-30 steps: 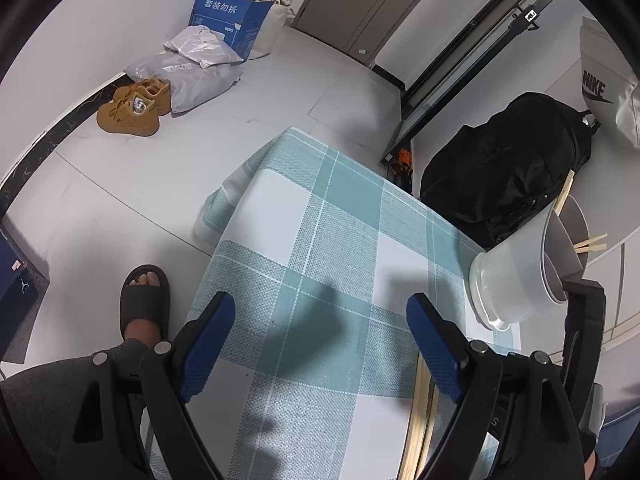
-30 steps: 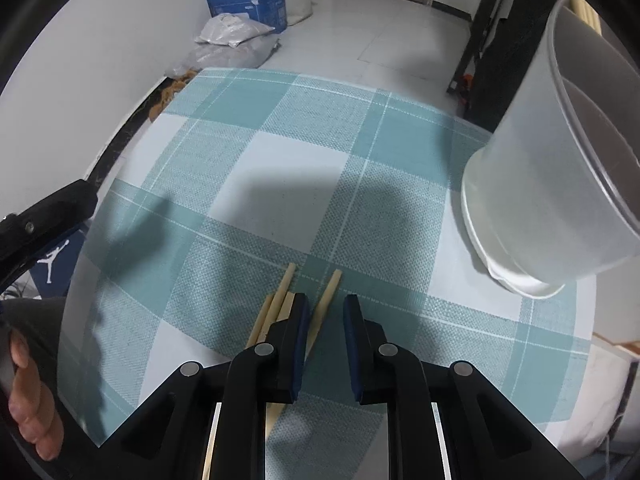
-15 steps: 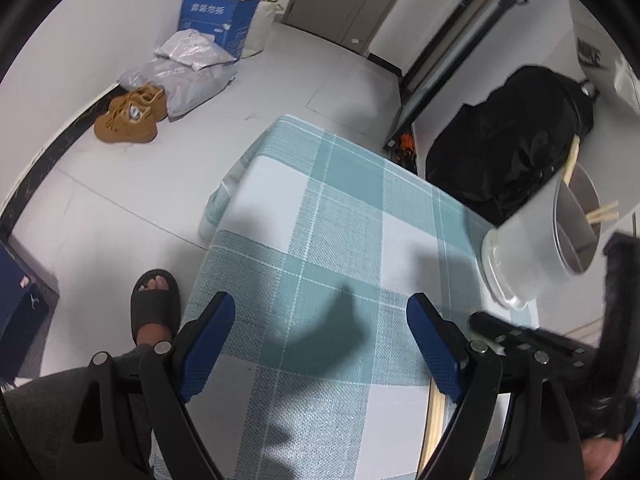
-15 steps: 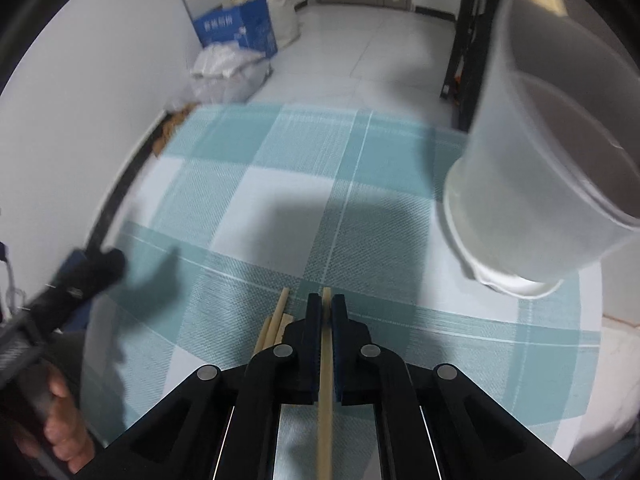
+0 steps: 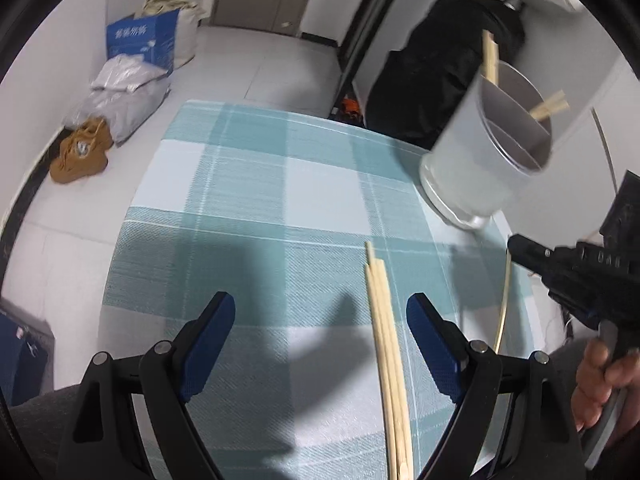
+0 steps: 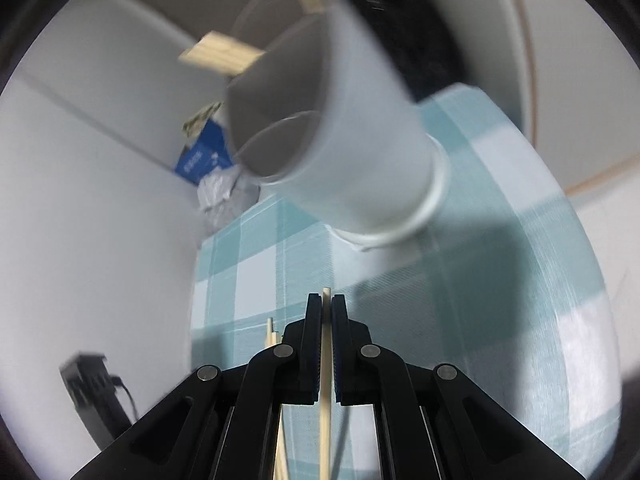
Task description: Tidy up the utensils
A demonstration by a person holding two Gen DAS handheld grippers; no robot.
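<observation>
A white divided utensil holder (image 5: 480, 160) stands at the far right of the teal plaid table (image 5: 260, 200), with a few wooden chopsticks (image 5: 490, 56) in it. Several more chopsticks (image 5: 384, 340) lie on the cloth, under the gap of my left gripper (image 5: 320, 320), which is open and empty above them. My right gripper (image 6: 326, 300) is shut on one chopstick (image 6: 325, 360), held off the cloth and pointing at the holder (image 6: 360, 140). In the left wrist view that gripper (image 5: 516, 246) comes in from the right with a hand (image 5: 604, 372) on it.
Beyond the table's far edge is a black backpack (image 5: 432, 60). On the floor to the left lie a blue box (image 5: 140, 40), grey plastic bags (image 5: 120, 100) and brown shoes (image 5: 80, 152). The table's right edge runs close behind the holder.
My right gripper shut on one chopstick, lifted it off the cloth and rolled toward the holder. The left gripper shifted right, still open, bringing the loose chopsticks between its fingers.
</observation>
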